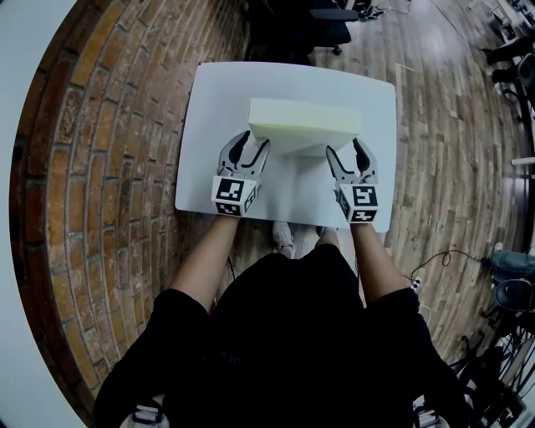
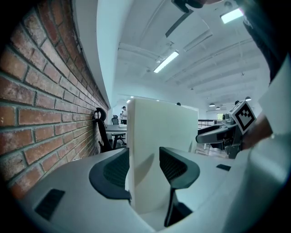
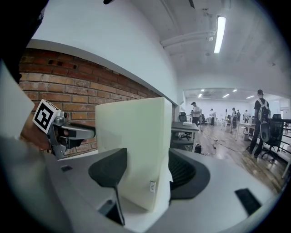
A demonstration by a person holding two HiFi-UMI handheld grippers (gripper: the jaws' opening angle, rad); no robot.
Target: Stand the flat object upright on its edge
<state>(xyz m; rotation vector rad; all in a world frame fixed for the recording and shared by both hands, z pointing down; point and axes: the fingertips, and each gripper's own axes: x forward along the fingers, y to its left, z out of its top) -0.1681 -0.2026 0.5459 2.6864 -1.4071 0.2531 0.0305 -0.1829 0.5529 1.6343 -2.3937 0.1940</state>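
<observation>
A thick pale foam block [image 1: 305, 125] stands upright on its long edge in the middle of the white table [image 1: 209, 125]. My left gripper [image 1: 251, 144] straddles its left end, and my right gripper [image 1: 345, 150] straddles its right end. In the left gripper view the block [image 2: 163, 127] rises between the dark pads of the left gripper [image 2: 144, 168], with a shadowed gap at the right pad. In the right gripper view the block [image 3: 132, 136] stands between the widely spread jaws of the right gripper [image 3: 148, 170], which do not press on it.
A brick surface [image 1: 92, 167] lies left of the table and wooden flooring [image 1: 443, 150] right of it. A dark office chair [image 1: 309, 25] stands beyond the far edge. Cables and gear [image 1: 501, 284] lie at the lower right. Distant people and desks show in the right gripper view.
</observation>
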